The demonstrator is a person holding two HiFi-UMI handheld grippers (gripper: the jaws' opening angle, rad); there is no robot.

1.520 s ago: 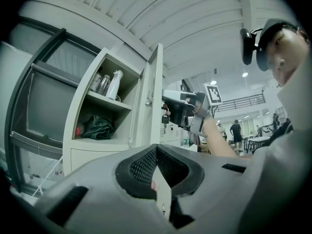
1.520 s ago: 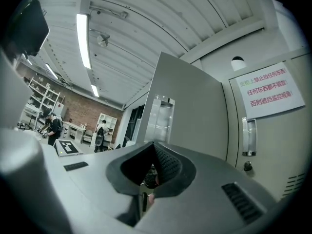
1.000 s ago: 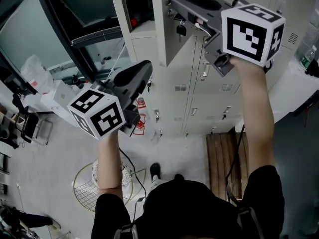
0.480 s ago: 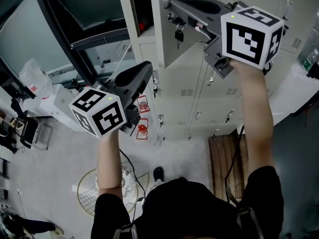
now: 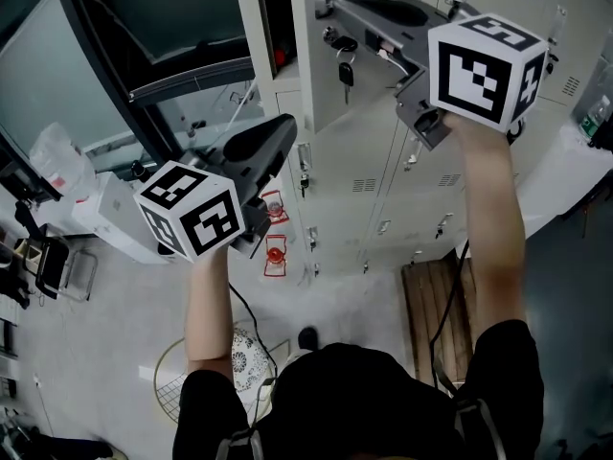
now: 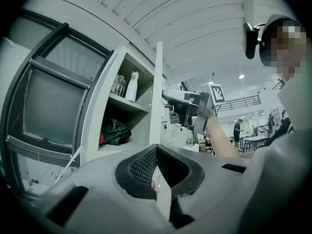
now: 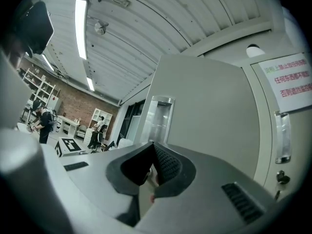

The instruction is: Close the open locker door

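The open locker door (image 5: 311,56) stands out from the pale locker bank, nearly edge-on in the head view, with keys (image 5: 346,68) hanging from its lock. My right gripper (image 5: 332,6) is shut and empty, its tip against the door's outer face (image 7: 204,101), near the label holder (image 7: 158,118). Lower and to the left, my left gripper (image 5: 285,128) is also shut and empty, pointing at the door's edge (image 6: 157,96) without touching it. The open compartment holds a white bottle (image 6: 130,86) on its shelf and a green cloth (image 6: 115,130) below.
Closed lockers (image 5: 383,180) fill the wall to the right. A dark-framed window (image 5: 144,36) is on the left. A wooden pallet (image 5: 436,305) and a round wire fan guard (image 5: 206,372) lie on the floor. A notice with red print (image 7: 292,82) hangs right of the door.
The head view has shifted, so the lockers and floor sit lower in the frame. Both grippers hold nearly the same places; the right one stays at the door.
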